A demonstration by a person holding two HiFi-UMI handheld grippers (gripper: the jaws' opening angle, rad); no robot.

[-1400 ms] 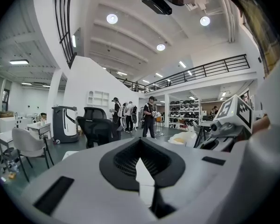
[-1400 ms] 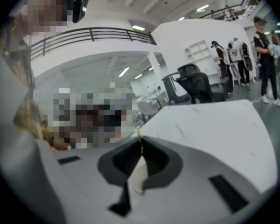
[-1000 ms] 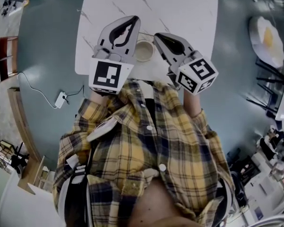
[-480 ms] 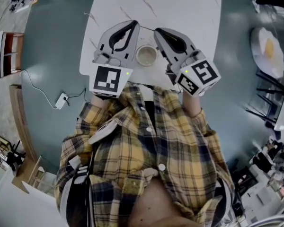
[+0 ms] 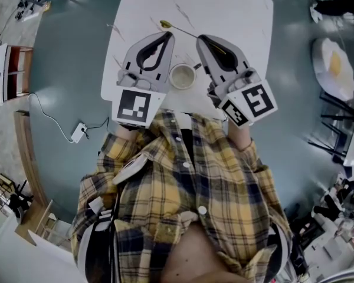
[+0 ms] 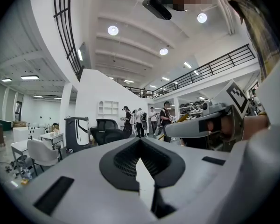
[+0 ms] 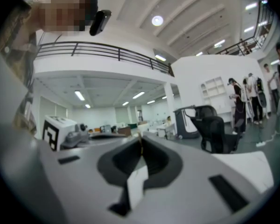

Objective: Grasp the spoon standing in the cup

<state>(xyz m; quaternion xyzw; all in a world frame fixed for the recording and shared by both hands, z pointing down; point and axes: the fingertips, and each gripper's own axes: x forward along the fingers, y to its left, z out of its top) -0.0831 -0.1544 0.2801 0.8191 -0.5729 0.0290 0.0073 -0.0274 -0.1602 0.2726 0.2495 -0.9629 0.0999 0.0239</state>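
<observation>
A cream cup [image 5: 182, 76] stands on the white table [image 5: 236, 10], between my two grippers. The thin golden spoon [image 5: 165, 24] is out of the cup. It lies slanted above the table, its bowl far left of the tips. My right gripper [image 5: 200, 38] is shut on its handle. In the right gripper view the handle [image 7: 141, 146] shows as a gold sliver between the closed jaws of the right gripper [image 7: 141, 139]. My left gripper [image 5: 168, 35] hangs left of the cup, shut and empty. In the left gripper view the left gripper [image 6: 140, 141] has its jaws pressed together.
The table's near edge runs just under the marker cubes, with grey floor around it. A white cable with a plug box [image 5: 78, 132] lies on the floor at the left. Several people [image 6: 140, 120] stand far off across the hall.
The spoon's bowl has come into sight beyond the gripper tips, over the table. Both grippers stay beside the cup, jaws closed as before.
</observation>
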